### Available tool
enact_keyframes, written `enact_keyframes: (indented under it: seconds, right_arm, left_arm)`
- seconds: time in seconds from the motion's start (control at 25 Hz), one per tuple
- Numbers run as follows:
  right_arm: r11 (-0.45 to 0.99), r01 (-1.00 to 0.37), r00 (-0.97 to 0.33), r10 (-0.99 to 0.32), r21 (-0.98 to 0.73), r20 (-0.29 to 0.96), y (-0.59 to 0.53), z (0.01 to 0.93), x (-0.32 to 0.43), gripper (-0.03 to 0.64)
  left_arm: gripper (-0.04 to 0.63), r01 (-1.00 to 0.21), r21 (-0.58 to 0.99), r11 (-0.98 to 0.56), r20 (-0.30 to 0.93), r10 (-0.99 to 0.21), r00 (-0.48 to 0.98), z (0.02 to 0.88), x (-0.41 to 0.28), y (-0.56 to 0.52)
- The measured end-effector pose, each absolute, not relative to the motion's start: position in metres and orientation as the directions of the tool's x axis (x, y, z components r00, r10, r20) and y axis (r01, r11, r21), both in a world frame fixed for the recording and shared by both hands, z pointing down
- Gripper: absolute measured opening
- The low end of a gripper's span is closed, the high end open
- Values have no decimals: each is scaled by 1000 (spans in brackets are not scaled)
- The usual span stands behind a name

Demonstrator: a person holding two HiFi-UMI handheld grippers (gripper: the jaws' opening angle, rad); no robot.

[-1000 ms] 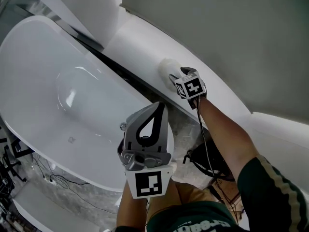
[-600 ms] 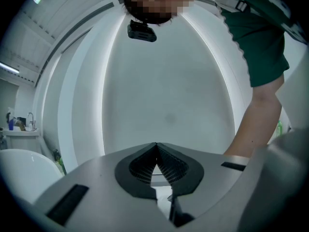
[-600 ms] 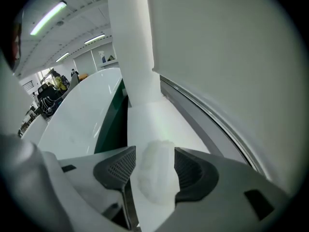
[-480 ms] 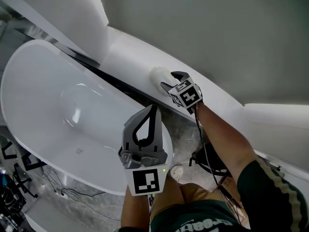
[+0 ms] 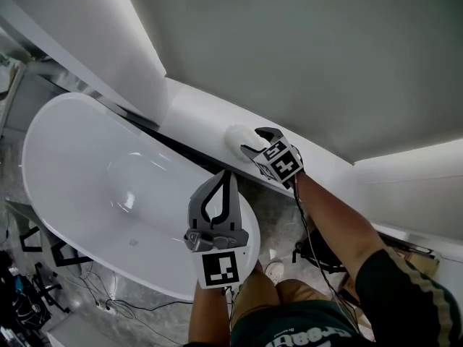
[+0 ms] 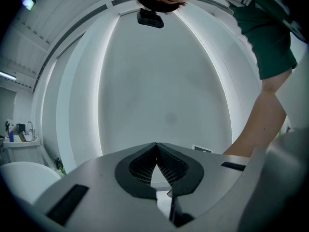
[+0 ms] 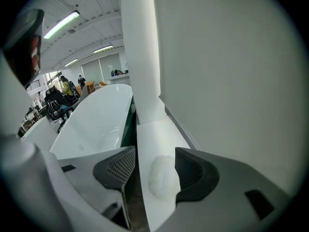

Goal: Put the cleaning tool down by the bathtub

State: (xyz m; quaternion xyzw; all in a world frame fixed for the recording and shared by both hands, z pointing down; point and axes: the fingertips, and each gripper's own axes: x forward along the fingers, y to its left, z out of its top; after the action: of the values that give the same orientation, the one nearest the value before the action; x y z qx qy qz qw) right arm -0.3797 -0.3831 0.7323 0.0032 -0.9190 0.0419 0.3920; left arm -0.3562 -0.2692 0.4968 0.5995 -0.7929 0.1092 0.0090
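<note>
A white fluffy cleaning tool (image 5: 237, 139) lies on the white ledge (image 5: 195, 118) beside the white bathtub (image 5: 87, 103). My right gripper (image 5: 255, 140) is open at the tool. In the right gripper view the tool (image 7: 161, 178) rests on the ledge (image 7: 154, 129) between the spread jaws of the right gripper (image 7: 154, 154), close to the right-hand one; the tub (image 7: 96, 120) lies to the left. My left gripper (image 5: 227, 175) is held over the tub's near rim, pointing up at the ceiling. In its own view the left gripper (image 6: 156, 144) is shut with nothing in it.
A grey wall rises behind the ledge, with a white panel (image 5: 87, 35) at the left. Between ledge and tub runs a dark gap (image 5: 181, 147). Cables (image 5: 116, 306) lie on the marble floor, and a black bag (image 5: 322, 255) sits near the person's shoe (image 5: 273, 270).
The head view has swung, so the tub and ledge sit lower and further right. The right gripper has stayed at the tool on the ledge. The left gripper remains shut.
</note>
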Motion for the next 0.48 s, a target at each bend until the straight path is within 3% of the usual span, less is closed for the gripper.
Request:
enact_keyframes:
  seconds: [0.48]
  right_arm:
    - [994,-46,-811,20,-99,585,-379,627,-347,247]
  left_arm:
    - [9,-955,-200,217,114,-963,-243,442,-327,-293]
